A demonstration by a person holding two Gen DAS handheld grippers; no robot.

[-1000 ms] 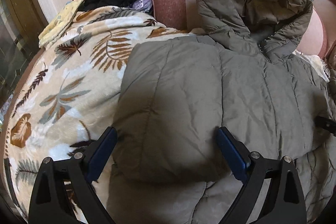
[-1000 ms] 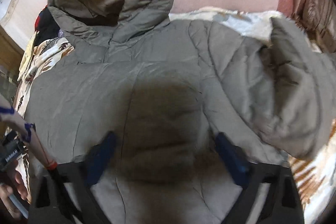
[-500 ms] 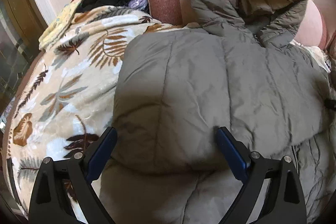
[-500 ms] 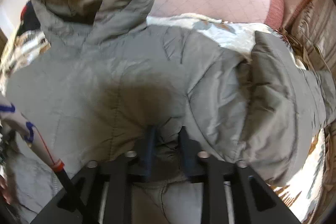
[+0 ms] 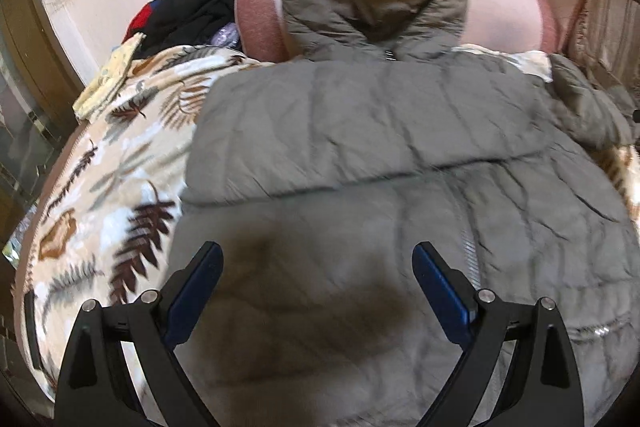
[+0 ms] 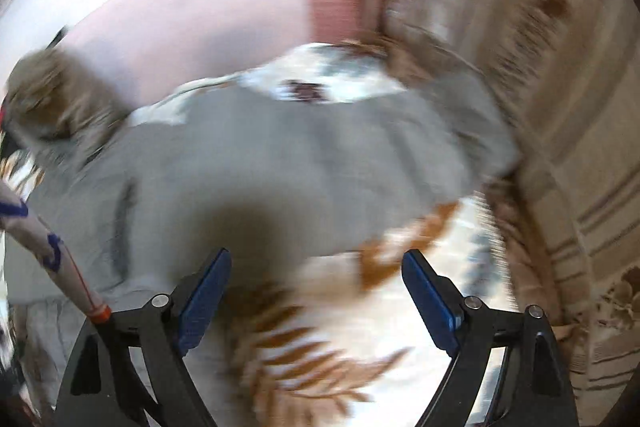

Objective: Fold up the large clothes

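Leaf-print blanket [image 5: 100, 187] covering the bed; olive hooded puffer jacket [image 5: 360, 131] lying on it, sleeve folded across. Left claw [image 5: 318, 291] hovering released above the jacket. Right claw [image 6: 316, 291], jaws just opening, released, nothing between.

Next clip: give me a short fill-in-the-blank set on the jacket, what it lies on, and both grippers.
1. The grey-green jacket lies on a blanket printed with ____.
2. The jacket's ____ rests up against the pink cushion.
3. The left gripper hovers over the jacket with its jaws ____.
4. The right gripper, whose jaws have just been opening, holds ____.

Missing words: leaves; hood; open; nothing
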